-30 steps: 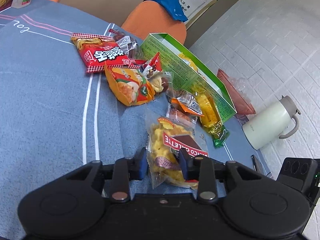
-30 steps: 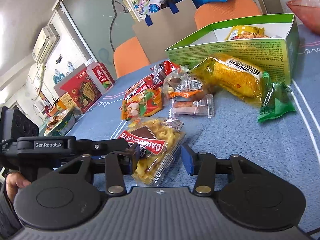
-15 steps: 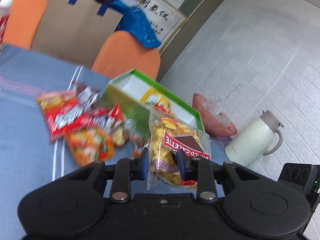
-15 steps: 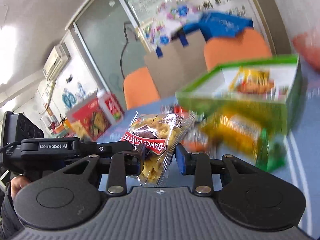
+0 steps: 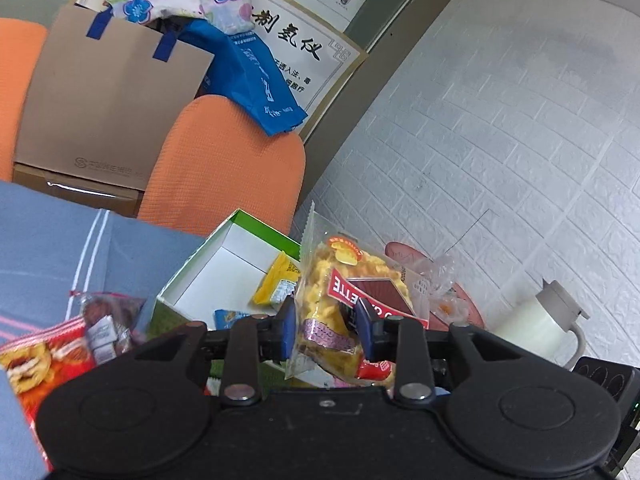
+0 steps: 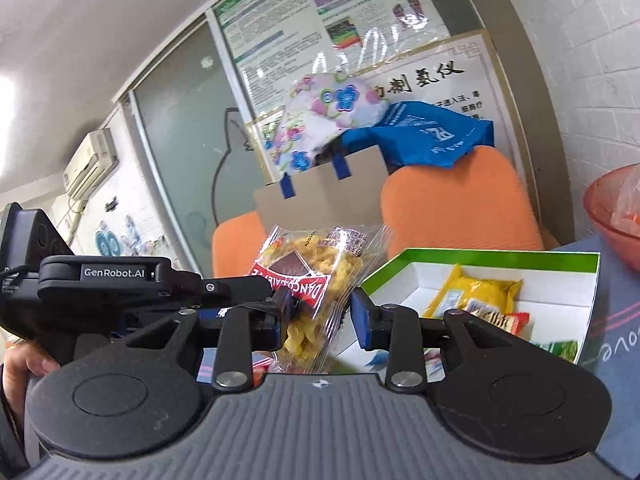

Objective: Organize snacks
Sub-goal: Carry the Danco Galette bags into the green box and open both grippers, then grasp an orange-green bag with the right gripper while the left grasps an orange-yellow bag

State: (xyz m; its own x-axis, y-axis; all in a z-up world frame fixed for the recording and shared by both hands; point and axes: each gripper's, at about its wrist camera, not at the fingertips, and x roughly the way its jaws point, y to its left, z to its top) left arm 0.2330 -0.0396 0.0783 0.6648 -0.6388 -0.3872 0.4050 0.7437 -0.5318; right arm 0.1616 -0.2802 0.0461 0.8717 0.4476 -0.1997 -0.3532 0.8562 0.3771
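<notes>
**Snack bag held aloft over green box**

Left gripper (image 5: 325, 330) clenched on a clear bag of yellow twisted snacks (image 5: 352, 292), red label, held in the air over the near edge of the open green box (image 5: 224, 240). Right gripper (image 6: 321, 320) spread apart beside the same bag, its blue pads not pressing it. Box holds a yellow packet (image 6: 476, 294). Loose red snack packets (image 5: 36, 356) lie on the blue table (image 5: 48, 240) left of the box. Beyond: orange chair (image 5: 228, 168), cardboard bag (image 5: 104, 104), red bowl (image 6: 612, 216), cream thermos jug (image 5: 540, 320).

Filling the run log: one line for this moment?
left tongs: shut on snack bag | right tongs: open around bag | bag: airborne, near green box
</notes>
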